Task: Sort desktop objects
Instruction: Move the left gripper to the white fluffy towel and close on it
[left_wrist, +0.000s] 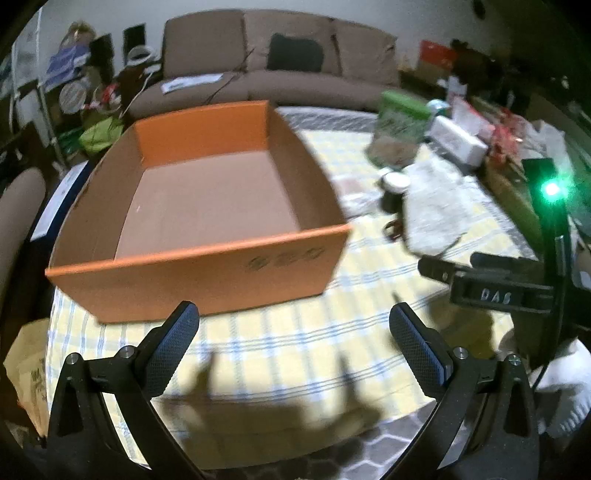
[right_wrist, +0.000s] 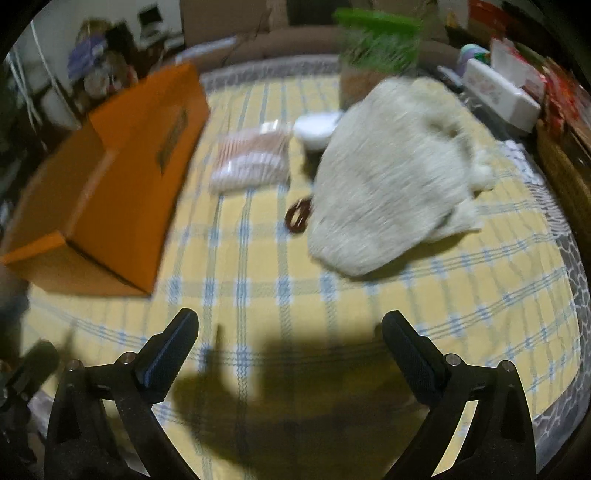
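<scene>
An open orange cardboard box stands empty on the yellow checked tablecloth; it also shows at the left of the right wrist view. My left gripper is open and empty just in front of the box. My right gripper is open and empty above the cloth. Ahead of it lie a white knitted cloth item, a brown ring-shaped hair tie, a packet of cotton swabs and a small white-lidded jar. The right gripper's body shows in the left wrist view.
A green-lidded container and a white tissue box stand at the table's far side amid clutter. A brown sofa is beyond the table. A chair is at the left edge. The table's rim curves on the right.
</scene>
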